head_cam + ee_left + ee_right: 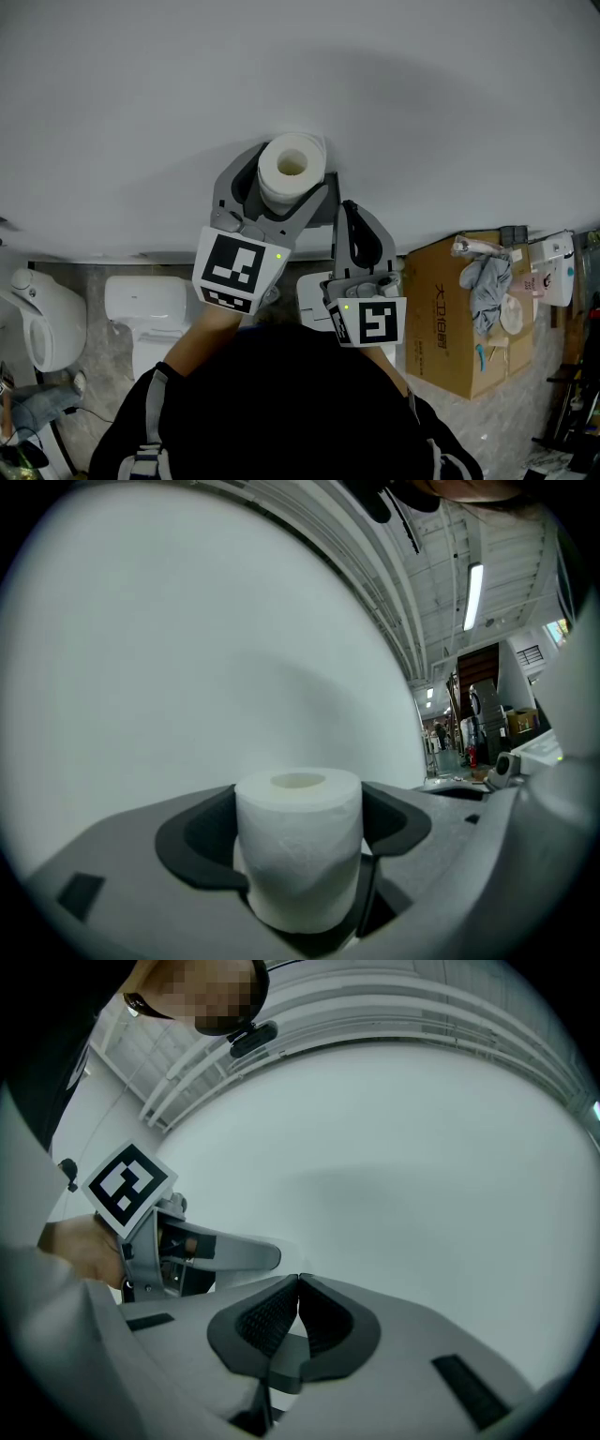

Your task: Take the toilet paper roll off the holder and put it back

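Left gripper (300, 829) had its jaws clamped on the roll (292, 167), which stood upright against the wall (281, 75). Right gripper (298, 1283) was just beside it, jaws together, empty. Holder not visible. Judged step: grip at the holder, lift-off or reseat unclear. Next move likely needs a straight, gentle lift.

The left gripper (278, 187) clasps a white toilet paper roll (292, 169) before the pale wall (141, 112). The right gripper (349, 211) hangs just beside it, jaws together. On the floor below, a white toilet (141, 314) stands left and a cardboard box (450, 319) right.
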A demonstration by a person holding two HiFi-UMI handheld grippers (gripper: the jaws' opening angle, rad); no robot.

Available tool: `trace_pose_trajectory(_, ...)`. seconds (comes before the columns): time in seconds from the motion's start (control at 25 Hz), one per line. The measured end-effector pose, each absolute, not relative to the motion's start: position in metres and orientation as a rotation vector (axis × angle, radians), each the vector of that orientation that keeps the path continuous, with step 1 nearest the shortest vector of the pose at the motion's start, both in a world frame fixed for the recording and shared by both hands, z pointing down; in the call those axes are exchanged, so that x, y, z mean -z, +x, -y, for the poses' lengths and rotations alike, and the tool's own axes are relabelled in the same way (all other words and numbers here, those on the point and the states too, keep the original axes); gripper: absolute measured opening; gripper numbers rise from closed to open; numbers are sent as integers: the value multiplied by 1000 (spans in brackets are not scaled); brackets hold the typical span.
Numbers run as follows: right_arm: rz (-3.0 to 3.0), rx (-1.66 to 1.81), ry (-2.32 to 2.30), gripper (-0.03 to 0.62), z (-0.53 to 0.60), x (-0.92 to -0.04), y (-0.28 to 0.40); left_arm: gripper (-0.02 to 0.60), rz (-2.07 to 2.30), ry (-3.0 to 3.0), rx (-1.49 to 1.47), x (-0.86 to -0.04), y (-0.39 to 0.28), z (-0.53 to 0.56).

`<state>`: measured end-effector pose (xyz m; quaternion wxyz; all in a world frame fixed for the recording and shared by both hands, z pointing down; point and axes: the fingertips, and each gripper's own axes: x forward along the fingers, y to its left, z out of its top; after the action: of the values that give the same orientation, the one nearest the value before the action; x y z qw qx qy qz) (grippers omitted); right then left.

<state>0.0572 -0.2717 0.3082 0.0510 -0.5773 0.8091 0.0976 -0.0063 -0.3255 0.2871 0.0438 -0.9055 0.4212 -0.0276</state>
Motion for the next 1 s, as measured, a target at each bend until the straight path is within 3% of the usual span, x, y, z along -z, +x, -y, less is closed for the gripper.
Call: trace_pose_trajectory(1.0, -2547, -310, -1611, 23, 270, -303, 7, 382, -1558, -2617, 49, -262, -99, 303)
